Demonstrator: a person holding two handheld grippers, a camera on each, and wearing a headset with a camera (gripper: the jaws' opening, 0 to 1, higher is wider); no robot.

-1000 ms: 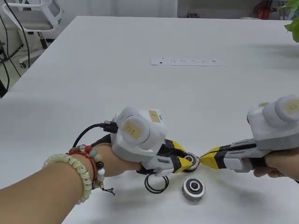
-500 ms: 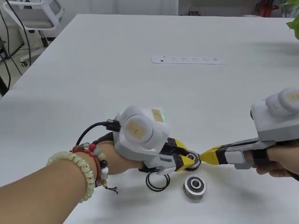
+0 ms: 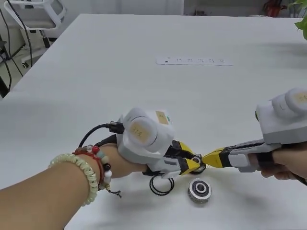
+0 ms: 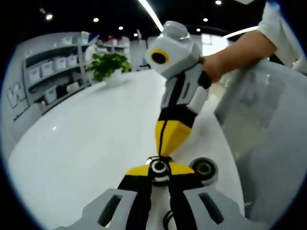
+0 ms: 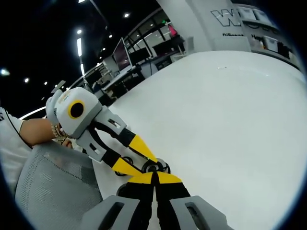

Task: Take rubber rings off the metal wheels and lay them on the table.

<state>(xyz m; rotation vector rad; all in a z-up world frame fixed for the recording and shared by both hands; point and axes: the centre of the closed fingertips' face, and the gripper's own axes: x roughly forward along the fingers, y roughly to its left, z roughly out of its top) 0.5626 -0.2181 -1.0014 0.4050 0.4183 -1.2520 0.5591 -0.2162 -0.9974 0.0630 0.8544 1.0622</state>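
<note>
around the work, on the white table (image 3: 96, 72): a flat white power strip (image 3: 194, 61) far back, well apart from the grippers; an office chair (image 3: 33, 12) past the far left corner; leaves of a potted plant (image 3: 301, 21) at the far right edge. in the left gripper view, storage shelves (image 4: 53, 67) along the wall behind the plant, and a grey mesh chair back (image 4: 268, 139) close on one side. beaded bracelets (image 3: 81, 175) on the left wrist, a black cable (image 3: 93, 134) looping out of the left gripper's body.

holds a small metal wheel (image 4: 159, 167) in the left gripper (image 3: 193, 164), jaws closed on it, just above the table near the front edge. meets it from the opposite side with the right gripper (image 3: 207, 158), yellow jaws pressed together, tip touching the wheel's rim; cannot tell whether a rubber ring is pinched there.

second wheel (image 3: 199, 190) flat on the table just in front of the two tips, apart from both. black rubber rings (image 3: 160, 185) overlapped on the table beside it, partly tucked under the left gripper's body.
</note>
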